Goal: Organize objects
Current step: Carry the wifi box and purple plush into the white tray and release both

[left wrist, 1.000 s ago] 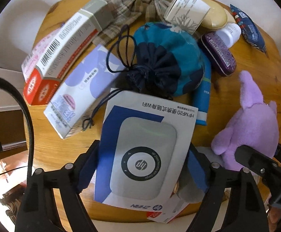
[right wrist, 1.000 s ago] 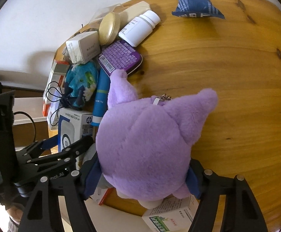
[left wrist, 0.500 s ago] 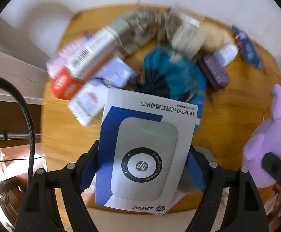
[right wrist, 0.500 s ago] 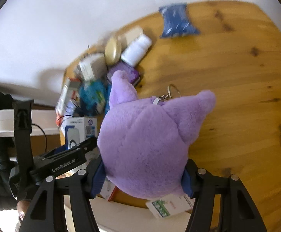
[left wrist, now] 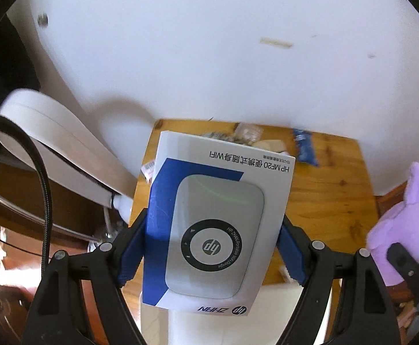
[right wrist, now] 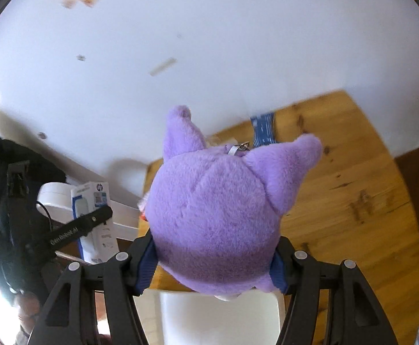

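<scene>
The left gripper (left wrist: 213, 251) is pinching the white-and-blue HP WiFi box (left wrist: 215, 224) across its side edges, printed face toward the camera, presumably a flat, square hold. The right gripper (right wrist: 213, 261) is squeezing the purple plush toy (right wrist: 218, 218) at its lower body, ears pointing away from the tongs; its jaws have just been closing into the soft fur. Both items are being carried clear above the wooden table (right wrist: 353, 207), which lies beyond the fingertips with the blue packet (right wrist: 262, 129) at its far edge.
</scene>
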A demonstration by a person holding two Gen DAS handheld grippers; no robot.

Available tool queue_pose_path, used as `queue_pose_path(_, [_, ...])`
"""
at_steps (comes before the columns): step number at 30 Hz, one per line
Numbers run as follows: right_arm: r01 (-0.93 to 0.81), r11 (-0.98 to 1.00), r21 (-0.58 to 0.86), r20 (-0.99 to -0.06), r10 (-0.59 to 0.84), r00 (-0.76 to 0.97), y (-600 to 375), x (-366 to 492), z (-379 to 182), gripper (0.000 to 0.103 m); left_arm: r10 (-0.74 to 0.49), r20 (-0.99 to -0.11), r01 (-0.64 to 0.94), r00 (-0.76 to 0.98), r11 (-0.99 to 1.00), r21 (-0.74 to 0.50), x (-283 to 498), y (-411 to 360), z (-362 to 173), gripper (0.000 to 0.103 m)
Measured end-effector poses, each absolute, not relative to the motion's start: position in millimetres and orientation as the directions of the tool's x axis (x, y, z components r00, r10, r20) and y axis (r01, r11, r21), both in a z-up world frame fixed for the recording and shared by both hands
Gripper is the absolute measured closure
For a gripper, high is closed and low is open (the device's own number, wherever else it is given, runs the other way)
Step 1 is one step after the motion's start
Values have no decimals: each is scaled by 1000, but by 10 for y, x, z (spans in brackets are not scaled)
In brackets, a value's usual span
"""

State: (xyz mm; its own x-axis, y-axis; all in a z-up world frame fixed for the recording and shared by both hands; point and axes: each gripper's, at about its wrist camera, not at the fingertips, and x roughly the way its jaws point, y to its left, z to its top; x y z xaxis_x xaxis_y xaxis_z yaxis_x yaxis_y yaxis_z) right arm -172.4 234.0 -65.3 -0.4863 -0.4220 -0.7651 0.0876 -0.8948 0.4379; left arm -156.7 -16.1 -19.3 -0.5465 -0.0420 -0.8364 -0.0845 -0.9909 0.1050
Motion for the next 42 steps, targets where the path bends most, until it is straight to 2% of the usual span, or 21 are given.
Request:
queue_pose_path(7, [161, -894, 417, -715, -432, -549, 2316, -1065, -225, 38, 8, -833, -154, -553, -984, 92, -1081, -53, 119, 20])
queue_pose_path(14, [230, -911, 343, -722, -412, -556, 2221, -387, -138, 36, -2, -868, -203, -496, -972, 118, -790, 15, -117, 20])
queue_pose_path(22, [229, -919, 321, -810, -392, -436, 2048, -59, -615, 34, -63, -941, -163, -333, -979, 123, -665, -165, -785, 20])
queue_pose_path(27, [227, -931, 288, -868, -353, -349, 1867, -5, -975, 33, -102, -957, -166, -270, -974, 151, -556, -172, -1139, 20])
queue_pose_path(36, [191, -953, 237, -911, -286, -298, 1837, 84, -1399, 29, -176, -964, -186, -200, -959, 213, -387, -202, -1528, 20])
queue_pose_path(41, [166, -963, 211, -924, -252, -289, 1903, 129, -1563, 24, -196, -963, -236, -183, -943, 236, -391, -87, -1686, 19])
queue_pose_path(42, [367, -920, 138, -941, -237, -242, 1890, 148, -1578, 23, -193, -964, -243, -182, -941, 235, -388, -71, -1689, 19])
